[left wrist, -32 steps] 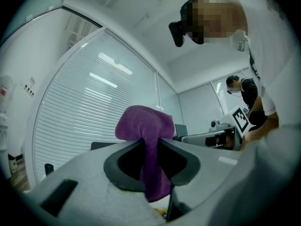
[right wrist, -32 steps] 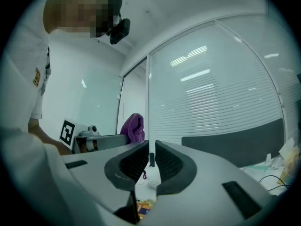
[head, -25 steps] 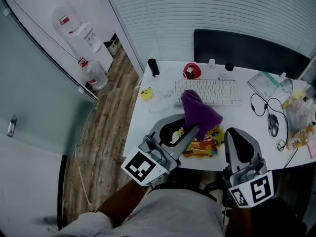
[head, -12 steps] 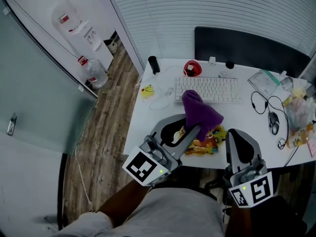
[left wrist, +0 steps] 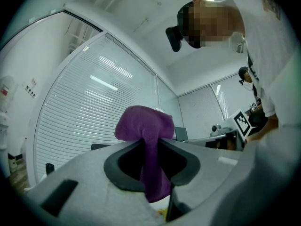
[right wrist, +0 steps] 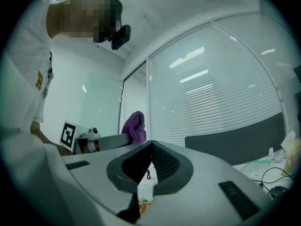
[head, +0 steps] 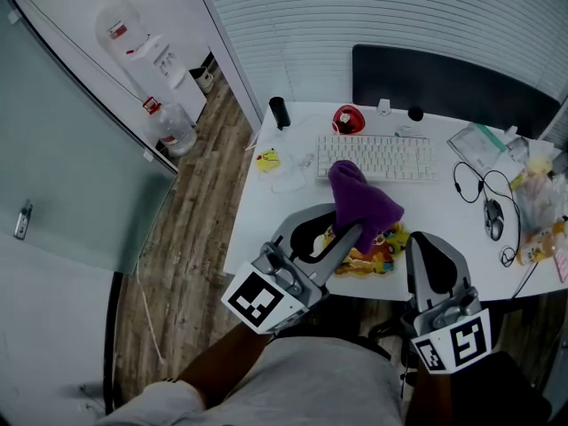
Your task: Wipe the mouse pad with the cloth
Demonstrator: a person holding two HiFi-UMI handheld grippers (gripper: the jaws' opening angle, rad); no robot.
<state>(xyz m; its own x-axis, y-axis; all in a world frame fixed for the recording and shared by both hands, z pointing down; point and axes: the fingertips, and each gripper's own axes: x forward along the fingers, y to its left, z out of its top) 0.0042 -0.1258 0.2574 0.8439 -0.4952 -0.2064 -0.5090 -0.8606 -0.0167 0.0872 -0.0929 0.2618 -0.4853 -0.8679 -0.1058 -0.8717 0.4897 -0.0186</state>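
Observation:
My left gripper (head: 353, 229) is shut on a purple cloth (head: 362, 200), which bunches above the jaws and hangs down between them. In the left gripper view the cloth (left wrist: 145, 128) is pinched in the middle of the jaws. Below the cloth, at the desk's near edge, lies the colourful printed mouse pad (head: 380, 257), partly hidden by the gripper; the cloth hangs over it. My right gripper (head: 428, 240) is shut and empty, to the right of the pad at the desk edge. In the right gripper view its jaws (right wrist: 150, 146) meet, with the cloth (right wrist: 134, 125) to the left.
On the white desk (head: 266, 229) are a white keyboard (head: 378, 157), a wired mouse (head: 493, 216), a red object (head: 346, 119), a black cylinder (head: 279, 112), a yellow toy (head: 268, 159) and clutter at the right (head: 532, 202). A dark screen (head: 444, 82) stands behind.

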